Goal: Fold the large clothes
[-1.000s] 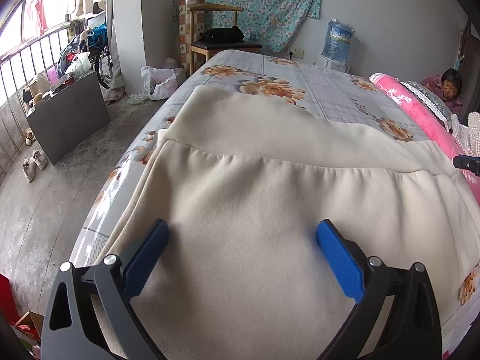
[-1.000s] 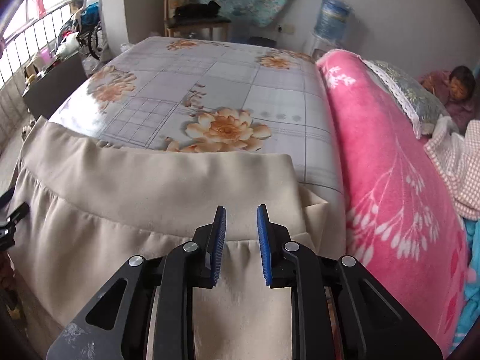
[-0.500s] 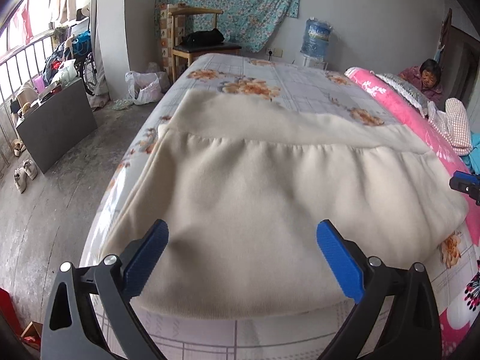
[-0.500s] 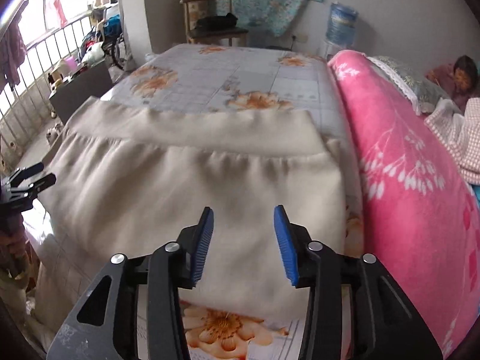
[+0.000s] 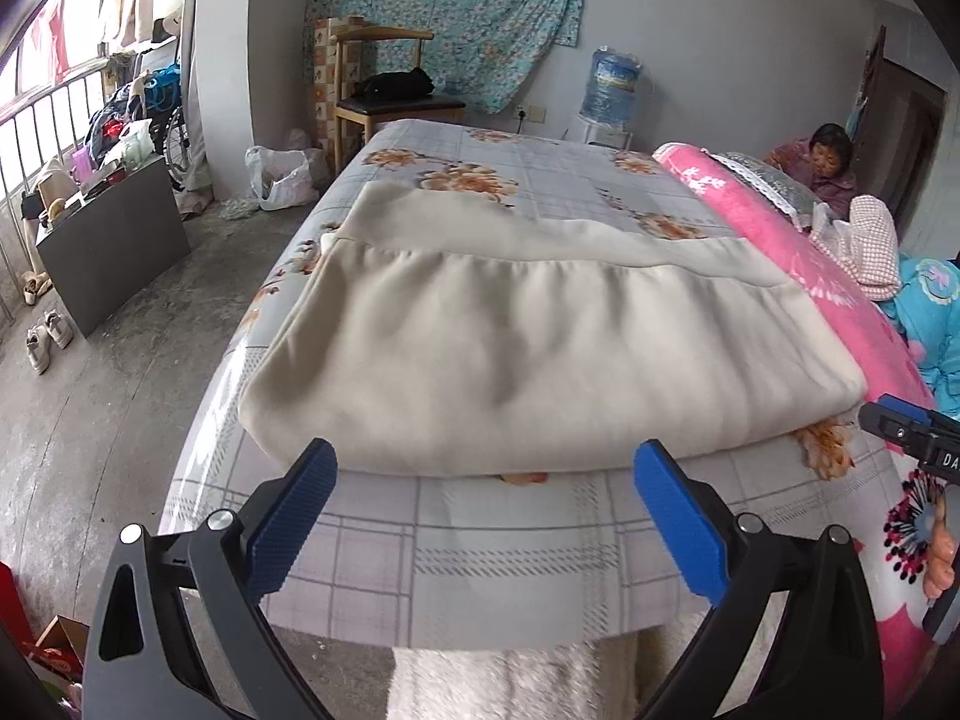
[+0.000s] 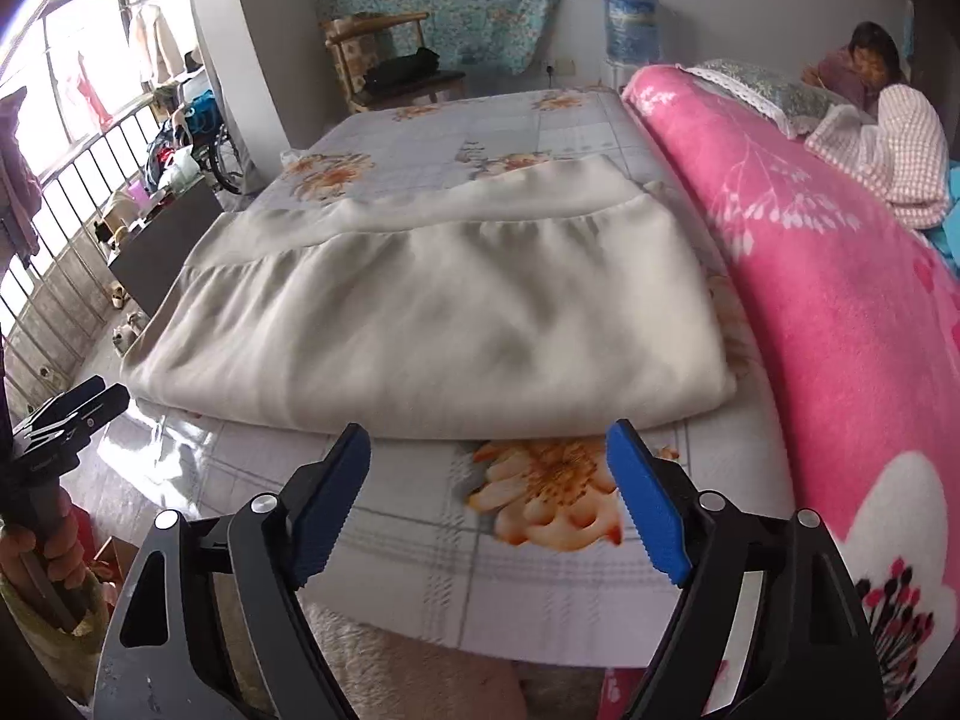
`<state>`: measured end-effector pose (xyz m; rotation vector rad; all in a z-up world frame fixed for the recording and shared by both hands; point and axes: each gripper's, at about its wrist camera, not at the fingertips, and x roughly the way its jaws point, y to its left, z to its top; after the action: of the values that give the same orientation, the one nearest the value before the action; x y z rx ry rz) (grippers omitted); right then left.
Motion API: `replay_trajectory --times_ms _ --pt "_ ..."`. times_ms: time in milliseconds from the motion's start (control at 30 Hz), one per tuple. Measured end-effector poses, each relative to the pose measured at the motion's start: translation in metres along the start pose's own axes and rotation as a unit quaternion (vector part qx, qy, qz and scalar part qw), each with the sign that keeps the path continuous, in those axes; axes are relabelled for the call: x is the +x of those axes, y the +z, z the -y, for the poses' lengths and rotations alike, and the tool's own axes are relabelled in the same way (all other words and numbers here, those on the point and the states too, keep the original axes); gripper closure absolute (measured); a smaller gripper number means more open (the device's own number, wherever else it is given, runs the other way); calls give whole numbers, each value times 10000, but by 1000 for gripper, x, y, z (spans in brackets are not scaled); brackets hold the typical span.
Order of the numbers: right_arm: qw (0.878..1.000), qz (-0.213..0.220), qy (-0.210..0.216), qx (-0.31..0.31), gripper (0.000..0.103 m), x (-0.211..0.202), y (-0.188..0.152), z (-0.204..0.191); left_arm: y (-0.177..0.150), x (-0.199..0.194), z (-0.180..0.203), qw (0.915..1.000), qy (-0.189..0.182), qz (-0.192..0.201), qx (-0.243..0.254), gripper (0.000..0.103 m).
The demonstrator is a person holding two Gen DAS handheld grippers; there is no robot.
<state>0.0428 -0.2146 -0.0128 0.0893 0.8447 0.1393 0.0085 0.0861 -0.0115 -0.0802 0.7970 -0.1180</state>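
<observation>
The folded cream garment (image 5: 540, 354) is lying on the bed (image 5: 516, 564), while the left gripper (image 5: 483, 483) is hovering released and the right gripper (image 6: 487, 465) jaws are opening, both empty.

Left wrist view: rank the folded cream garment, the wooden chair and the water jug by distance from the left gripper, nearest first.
From the left gripper:
1. Folded cream garment, on the bed just ahead.
2. Wooden chair, beyond the bed's far end, left.
3. Water jug, far wall, right; close call with the chair.

Cream garment (image 5: 516, 354): soft matt fleece-like cloth, gathered seam. Bed sheet (image 5: 516, 546) beneath it: smooth printed fabric, glossy at its left edge. Pink blanket (image 6: 840, 276) right of garment: plush. Fingers (image 6: 645, 510): ribbed blue plastic.
</observation>
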Motion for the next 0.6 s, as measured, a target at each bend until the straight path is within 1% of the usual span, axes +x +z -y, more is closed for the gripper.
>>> replay_trajectory --times_ms 33,100,167,300,333,400,467,533,600 --pt "10000 42 -31 -11 21 -3 -3 -5 -1 -5 5 10000 -47 17 -3 6" --pt "9999 126 -72 -23 19 -10 -7 -14 -3 -14 14 9999 -81 49 -70 6" --pt "9996 244 -154 -43 14 -19 -10 -23 -1 -22 23 9999 -26 68 -133 6" --pt "9961 604 -602 -237 11 -35 -11 -40 3 -31 38 9995 148 185 -203 5" --pt "9951 704 -645 -250 9 -37 -11 -41 5 -33 40 9994 187 202 -201 6" --pt "9938 895 -632 -197 8 -46 -10 -45 7 -34 46 9991 309 216 -195 5" --pt "9919 1093 -630 -152 8 -50 -10 -47 7 -35 51 9980 552 230 -185 6" --pt "9919 1114 -570 -214 8 -51 -10 -52 8 -35 57 9970 718 244 -129 6" --pt "9932 990 -559 -244 8 -47 -9 -56 7 -33 63 9965 814 172 -56 6"
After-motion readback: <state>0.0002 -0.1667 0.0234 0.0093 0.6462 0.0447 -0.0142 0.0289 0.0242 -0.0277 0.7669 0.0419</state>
